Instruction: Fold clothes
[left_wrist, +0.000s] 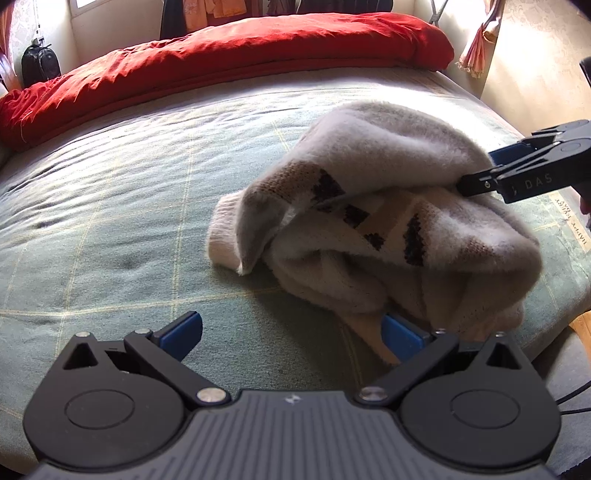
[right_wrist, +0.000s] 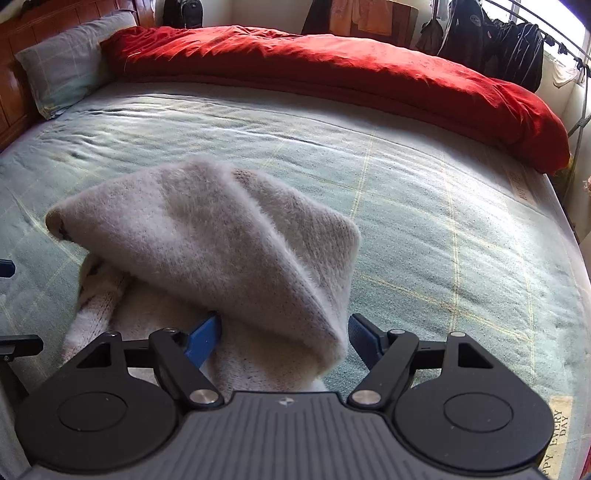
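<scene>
A fuzzy cream sweater (left_wrist: 373, 229) with brown and black knit patches lies bunched on the green checked bed sheet (left_wrist: 129, 206). My left gripper (left_wrist: 291, 334) is open near the sweater's front edge, its right finger (left_wrist: 400, 338) against the cloth. My right gripper (right_wrist: 286, 334) is open, with a fold of the sweater (right_wrist: 229, 236) draped between its fingers. The right gripper also shows in the left wrist view (left_wrist: 480, 177), at the sweater's right side.
A red duvet (left_wrist: 221, 66) is rolled along the bed's far side. A grey pillow (right_wrist: 70, 62) lies at the headboard. Dark clothes hang on a rack (right_wrist: 498, 40) behind. The bed's edge (left_wrist: 576, 258) runs at the right.
</scene>
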